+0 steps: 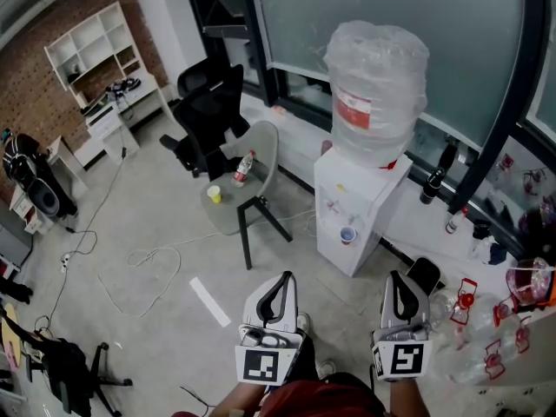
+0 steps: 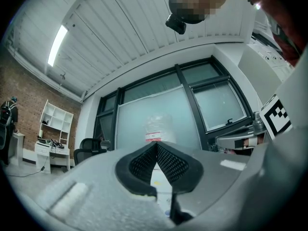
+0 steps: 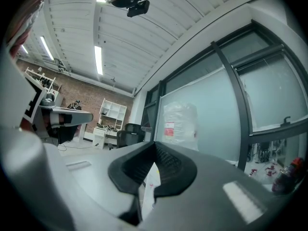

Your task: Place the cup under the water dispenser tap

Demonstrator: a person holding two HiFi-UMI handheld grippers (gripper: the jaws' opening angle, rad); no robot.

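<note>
although the big bottle (image 1: 375,85) atop the water dispenser (image 1: 356,200) carries a red and white label (image 1: 353,111), its print is too small to read from any view. no brand shows on the dispenser's white cabinet. the only other markings are the black-and-white square codes on the marker cubes (image 1: 263,366) of the two tongs; they bear no letters.

the cup (image 1: 347,234) is small, with a bluish wall and a darker, reddish inside as far as can be made out. it stands upright in the tap recess at the front of the dispenser, with nothing touching it.

both tongs are held low at the near edge of the head view, side by side, pointing toward the dispenser and well apart from the cup. the left gripper (image 1: 282,278) is clenched with its black ribbed pads (image 2: 144,161) meeting at the tips and nothing between them. the right gripper (image 1: 398,276) is likewise clenched and empty, its pads (image 3: 169,163) pressed together.

to the left of the dispenser a grey chair (image 1: 261,150) carries a yellow cup (image 1: 214,194) and a small bottle (image 1: 244,168) with a red cap on its seat.
</note>
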